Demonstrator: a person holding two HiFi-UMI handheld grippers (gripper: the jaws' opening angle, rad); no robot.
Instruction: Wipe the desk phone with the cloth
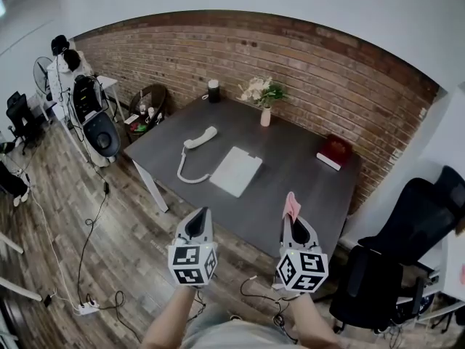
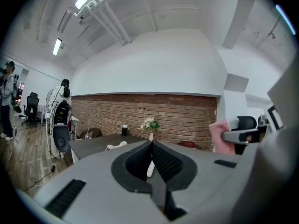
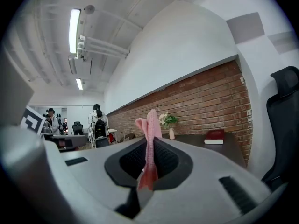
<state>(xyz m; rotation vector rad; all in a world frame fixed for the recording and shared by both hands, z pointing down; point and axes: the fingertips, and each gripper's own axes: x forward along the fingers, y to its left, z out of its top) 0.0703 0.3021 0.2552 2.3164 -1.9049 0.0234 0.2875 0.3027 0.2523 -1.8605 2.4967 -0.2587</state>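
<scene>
Pink cloth stands pinched upright between the right gripper's jaws, which are clamped on it, with a fold sticking up past the tips. In the head view that gripper hovers over the near edge of the dark grey table. The desk phone lies on the table at about eleven o'clock from it. The white handset is off and to the left of the flat white base, and a cord curves between them. The left gripper, at nine o'clock from the right one, is just off the table's near edge. Its jaws are pressed together with nothing between them. At the far side, near twelve o'clock, stand a small vase of flowers and a dark cylinder. A red book lies at one o'clock by the brick wall. A black office chair sits at three o'clock.
</scene>
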